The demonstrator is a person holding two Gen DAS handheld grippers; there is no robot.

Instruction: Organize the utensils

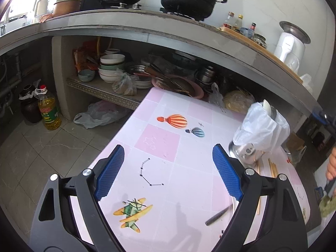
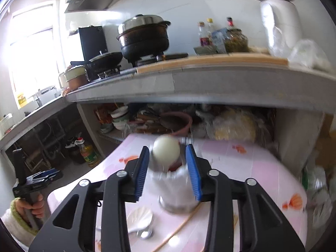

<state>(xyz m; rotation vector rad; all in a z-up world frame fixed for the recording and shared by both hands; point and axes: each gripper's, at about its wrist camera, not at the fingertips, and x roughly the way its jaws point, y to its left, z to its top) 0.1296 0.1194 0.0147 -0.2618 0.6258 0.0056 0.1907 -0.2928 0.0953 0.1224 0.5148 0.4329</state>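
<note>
A steel utensil holder (image 1: 250,153) lined with a white plastic bag stands on the pink table (image 1: 159,138); a pale spoon (image 1: 267,106) sticks out of it. My left gripper (image 1: 168,168) is open and empty above the table, left of the holder. My right gripper (image 2: 168,168) is open, its fingers either side of the holder (image 2: 178,197) and a cream spoon bowl (image 2: 166,152) standing in it. Chopsticks (image 1: 273,170), a dark handle (image 1: 217,215), a white shell spoon (image 2: 139,218), a metal spoon (image 2: 145,234) and a chopstick (image 2: 180,229) lie on the table.
A grey counter (image 1: 147,29) with pots, bottles and a white appliance runs behind the table. The shelf (image 1: 100,90) under it holds bowls, plates and bags. An oil bottle (image 1: 49,110) and a plastic bag stand on the floor at left.
</note>
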